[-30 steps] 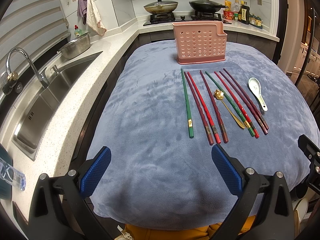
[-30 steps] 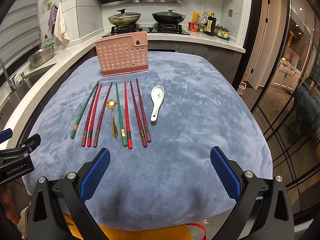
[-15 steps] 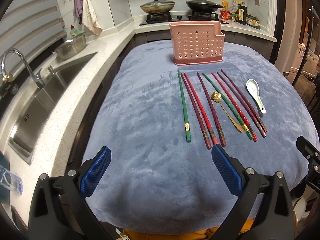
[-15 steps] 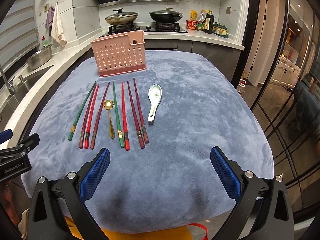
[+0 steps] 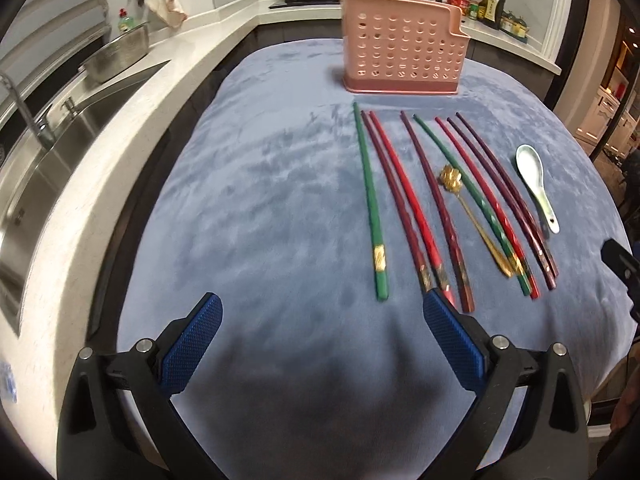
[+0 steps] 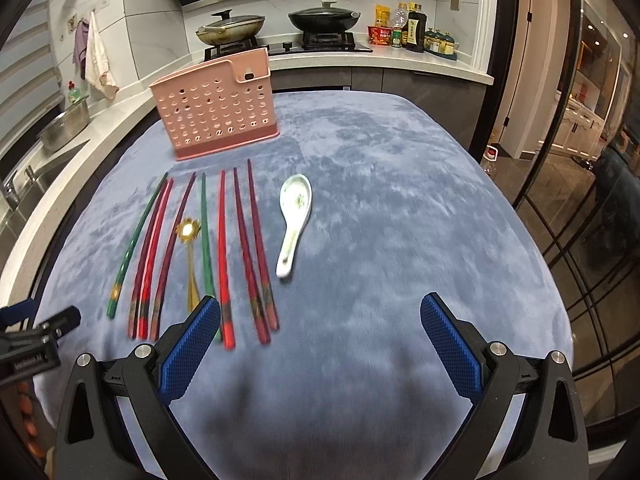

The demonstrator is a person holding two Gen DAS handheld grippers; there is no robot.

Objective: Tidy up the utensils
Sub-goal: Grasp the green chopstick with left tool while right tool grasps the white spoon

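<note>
A pink perforated utensil holder [image 5: 403, 42] [image 6: 218, 108] stands at the far side of a blue-grey cloth-covered table [image 5: 260, 200] [image 6: 400, 200]. In front of it lie several green, red and dark red chopsticks [image 5: 416, 208] [image 6: 222, 248] side by side, a gold flower spoon [image 5: 452, 178] [image 6: 188, 232] among them, and a white ceramic spoon [image 5: 534, 178] [image 6: 295, 212] to their right. My left gripper [image 5: 322, 326] is open and empty just short of the chopsticks' near ends. My right gripper [image 6: 320, 336] is open and empty, its left finger over the chopsticks' near ends.
A white counter with a steel sink [image 5: 48, 152] and a metal bowl [image 5: 118, 54] runs along the left. A stove with two pans [image 6: 276, 24] and bottles [image 6: 408, 26] stands behind the table. Glass doors [image 6: 580, 160] are at the right.
Both grippers have moved forward towards the utensils, which now look larger and closer. Both stay open and empty. No utensil has moved.
</note>
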